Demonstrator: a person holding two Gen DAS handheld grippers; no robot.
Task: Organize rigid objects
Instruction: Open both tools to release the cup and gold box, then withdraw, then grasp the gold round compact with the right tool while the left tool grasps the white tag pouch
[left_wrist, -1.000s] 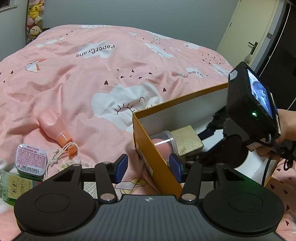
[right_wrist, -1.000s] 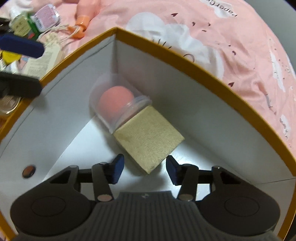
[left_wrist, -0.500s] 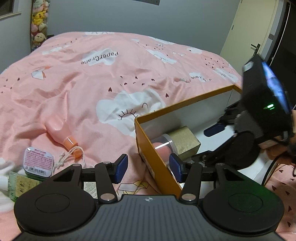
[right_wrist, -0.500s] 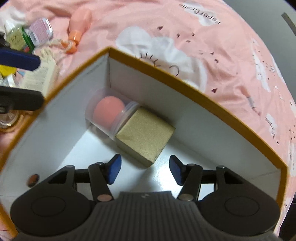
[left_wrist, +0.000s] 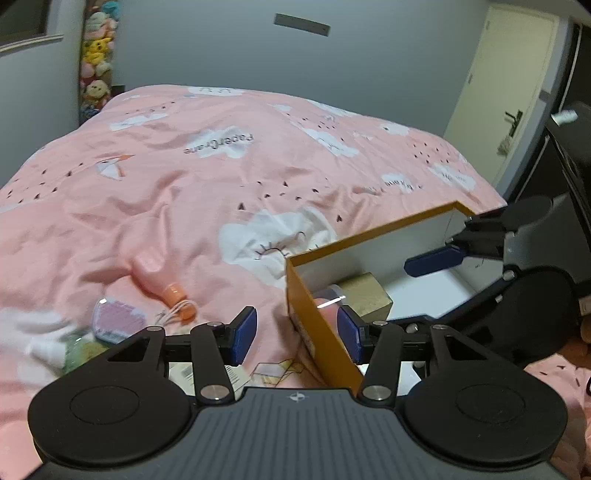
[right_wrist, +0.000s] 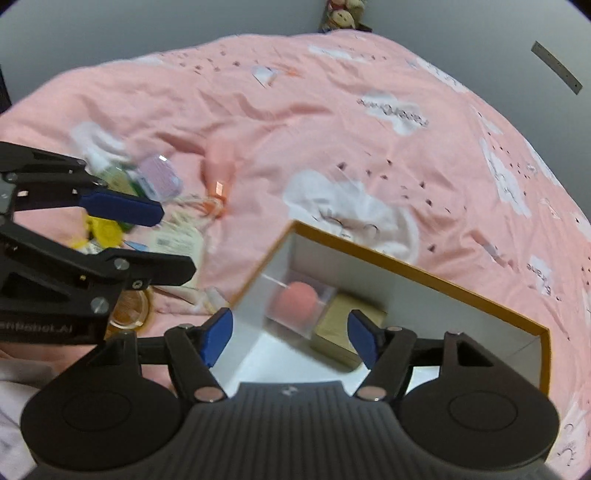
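Observation:
An orange box (left_wrist: 369, 236) with white walls (right_wrist: 424, 291) lies on the bed. In its near corner a gold cube (left_wrist: 365, 295) (right_wrist: 351, 325) rests against a clear container holding a pink ball (right_wrist: 297, 302) (left_wrist: 327, 301). My right gripper (right_wrist: 290, 332) hangs above them, its jaws opening with nothing between the pads. My left gripper (left_wrist: 295, 334) (right_wrist: 147, 236) is open and holds nothing; it straddles the box's left wall. To the left on the duvet lie a pink bottle (left_wrist: 155, 277) (right_wrist: 221, 166) and a pink tin (left_wrist: 116, 319) (right_wrist: 160, 179).
More small items crowd the duvet left of the box: a green bottle (left_wrist: 79, 350), a paper tag (right_wrist: 177, 240), a yellow piece (right_wrist: 103, 230) and a round amber jar (right_wrist: 129, 310). Stuffed toys (left_wrist: 96, 62) stand at the far wall. A door (left_wrist: 517, 92) is at the right.
My right gripper has lifted up out of the box and its jaws have spread wider, leaving the gold cube beside the container. My left gripper has risen a little.

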